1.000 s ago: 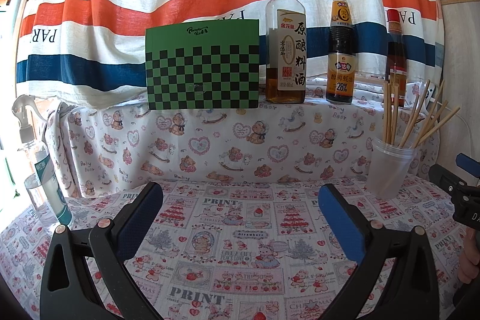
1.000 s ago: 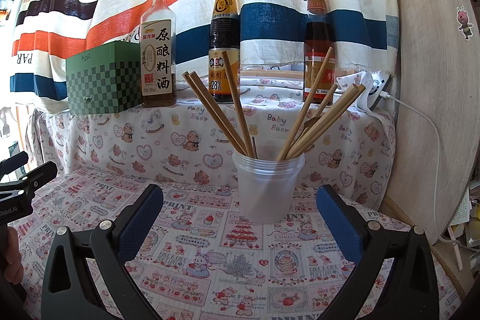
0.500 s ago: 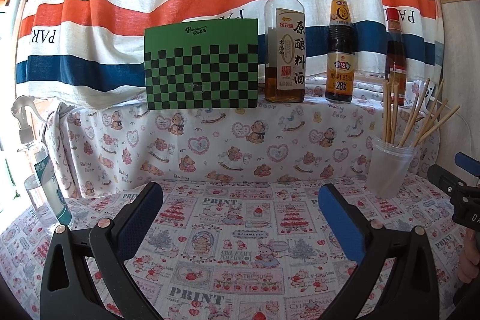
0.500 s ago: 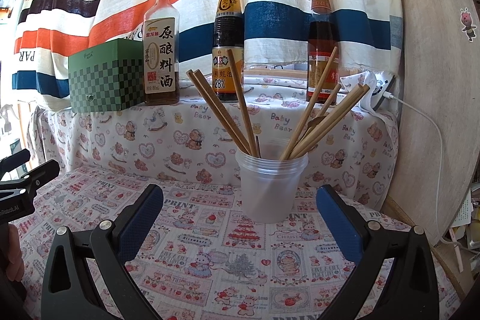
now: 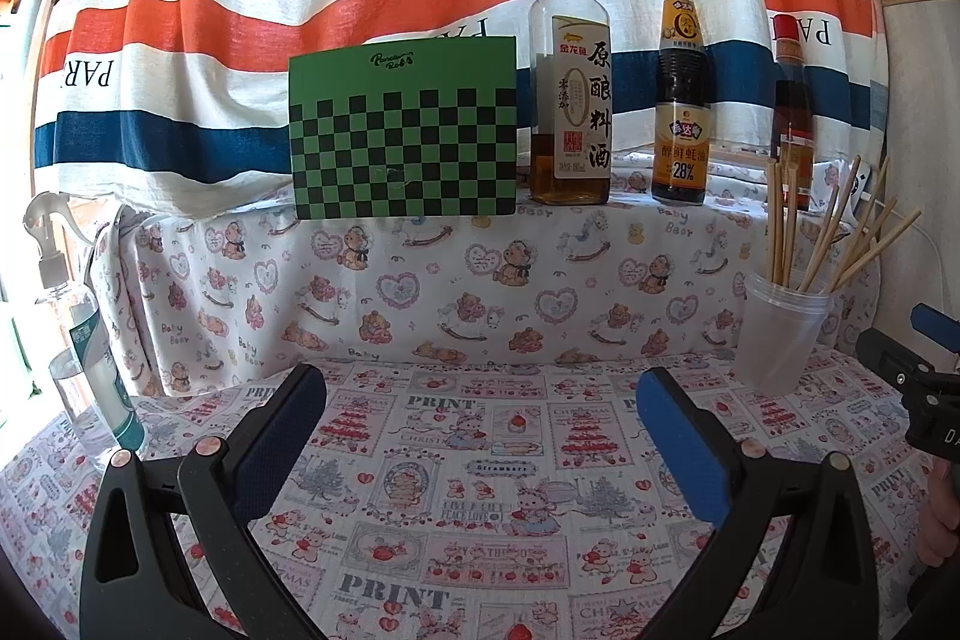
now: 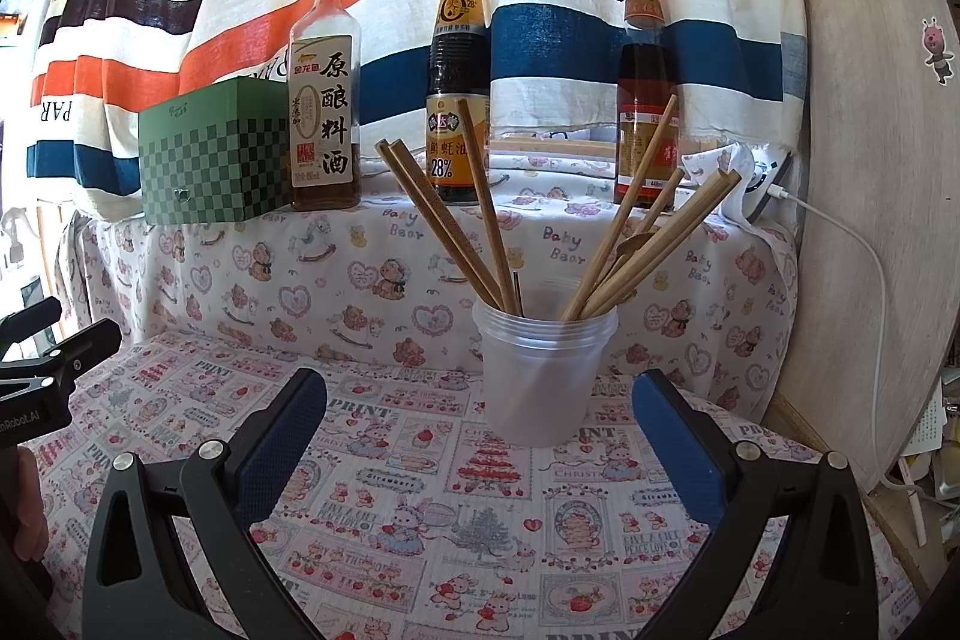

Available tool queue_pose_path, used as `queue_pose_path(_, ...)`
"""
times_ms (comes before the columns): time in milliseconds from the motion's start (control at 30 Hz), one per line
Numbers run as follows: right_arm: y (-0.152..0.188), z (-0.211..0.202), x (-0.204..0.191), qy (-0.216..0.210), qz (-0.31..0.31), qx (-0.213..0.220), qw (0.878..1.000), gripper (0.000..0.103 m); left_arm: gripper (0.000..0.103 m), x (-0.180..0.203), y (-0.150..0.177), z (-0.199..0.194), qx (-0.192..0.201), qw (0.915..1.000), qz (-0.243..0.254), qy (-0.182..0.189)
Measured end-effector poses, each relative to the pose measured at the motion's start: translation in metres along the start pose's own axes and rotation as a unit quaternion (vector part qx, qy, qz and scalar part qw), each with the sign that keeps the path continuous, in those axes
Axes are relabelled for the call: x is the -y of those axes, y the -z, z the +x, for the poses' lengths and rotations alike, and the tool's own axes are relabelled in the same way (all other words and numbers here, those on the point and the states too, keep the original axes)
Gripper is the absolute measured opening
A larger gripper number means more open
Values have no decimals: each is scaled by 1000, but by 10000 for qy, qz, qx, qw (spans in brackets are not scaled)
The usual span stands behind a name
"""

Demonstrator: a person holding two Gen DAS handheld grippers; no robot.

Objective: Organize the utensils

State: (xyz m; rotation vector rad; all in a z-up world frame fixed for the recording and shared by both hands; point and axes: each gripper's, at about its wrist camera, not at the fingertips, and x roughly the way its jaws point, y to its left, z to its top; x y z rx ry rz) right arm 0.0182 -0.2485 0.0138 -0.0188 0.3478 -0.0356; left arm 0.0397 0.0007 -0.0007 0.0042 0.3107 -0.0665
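A clear plastic cup [image 6: 543,376] stands on the printed tablecloth and holds several wooden chopsticks [image 6: 447,220] fanned out left and right, plus a wooden spoon [image 6: 636,244]. My right gripper [image 6: 480,424] is open and empty, its jaws spread either side of the cup, just short of it. The cup also shows at the right of the left wrist view [image 5: 780,340]. My left gripper [image 5: 480,424] is open and empty over the cloth, well left of the cup.
On a raised ledge behind stand a green checkered box [image 5: 403,130] and three sauce bottles [image 5: 570,82] [image 5: 681,100] [image 5: 792,112]. A spray bottle [image 5: 78,340] stands at the far left. A wooden board [image 6: 870,160] and a white cable [image 6: 864,250] are to the right.
The right gripper has drawn slightly back and up from the cup, which sits a little lower in view. The left gripper has barely moved.
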Motion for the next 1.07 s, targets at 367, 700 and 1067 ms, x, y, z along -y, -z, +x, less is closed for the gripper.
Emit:
queue_pose_path(367,0,1,0,2,8,-5,10000,103,103,0,0,0,1,10000,3,6)
queue_pose_path(700,0,1,0,2,9,-11,10000,103,103,0,0,0,0,10000,6,11)
queue_pose_path(1067,0,1,0,-2,7,-17,10000,103,103,-1,0,0,-4,10000,21,35)
